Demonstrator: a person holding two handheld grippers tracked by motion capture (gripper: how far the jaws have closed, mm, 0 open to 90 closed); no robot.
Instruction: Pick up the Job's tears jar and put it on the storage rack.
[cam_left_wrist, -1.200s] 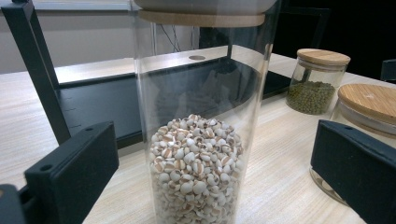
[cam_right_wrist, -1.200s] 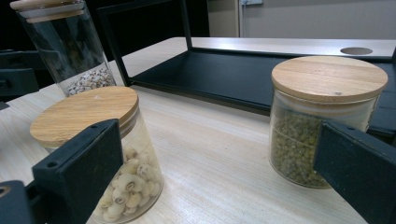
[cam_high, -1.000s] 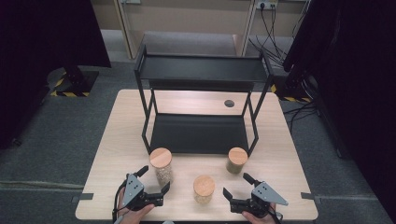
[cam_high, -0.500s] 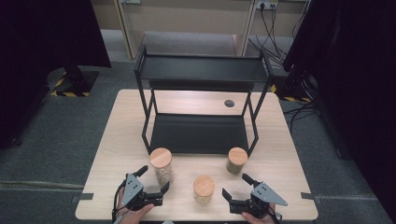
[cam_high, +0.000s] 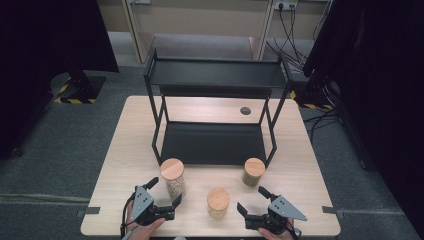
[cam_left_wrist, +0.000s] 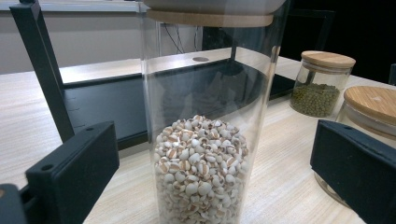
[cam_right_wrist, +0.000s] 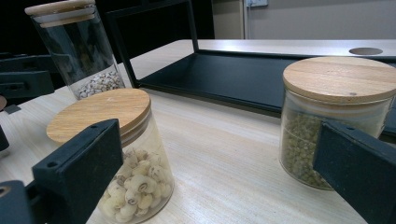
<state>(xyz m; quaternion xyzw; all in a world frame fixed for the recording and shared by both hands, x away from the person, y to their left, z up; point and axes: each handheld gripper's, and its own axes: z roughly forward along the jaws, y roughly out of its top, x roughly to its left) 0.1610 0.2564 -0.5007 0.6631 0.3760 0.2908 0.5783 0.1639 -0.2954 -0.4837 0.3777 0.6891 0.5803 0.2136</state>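
Observation:
A tall glass jar (cam_high: 172, 177) with a wooden lid, partly filled with pale grains, stands at the table's front left. My left gripper (cam_high: 165, 191) is open around it, and in the left gripper view the tall jar (cam_left_wrist: 201, 140) stands between the black fingers (cam_left_wrist: 74, 172) without touching them. A short jar of white beans (cam_high: 218, 201) and a short jar of green beans (cam_high: 253, 171) stand to the right. My right gripper (cam_high: 250, 198) is open and empty between them. The right gripper view shows the white-bean jar (cam_right_wrist: 116, 154) at its left finger and the green-bean jar (cam_right_wrist: 336, 121) at its right.
A black two-tier metal rack (cam_high: 215, 75) stands mid-table behind the jars, its lower shelf (cam_high: 212, 142) bare. A round cable hole (cam_high: 245, 110) lies in the wooden tabletop behind the rack. Dark curtains and cables surround the table.

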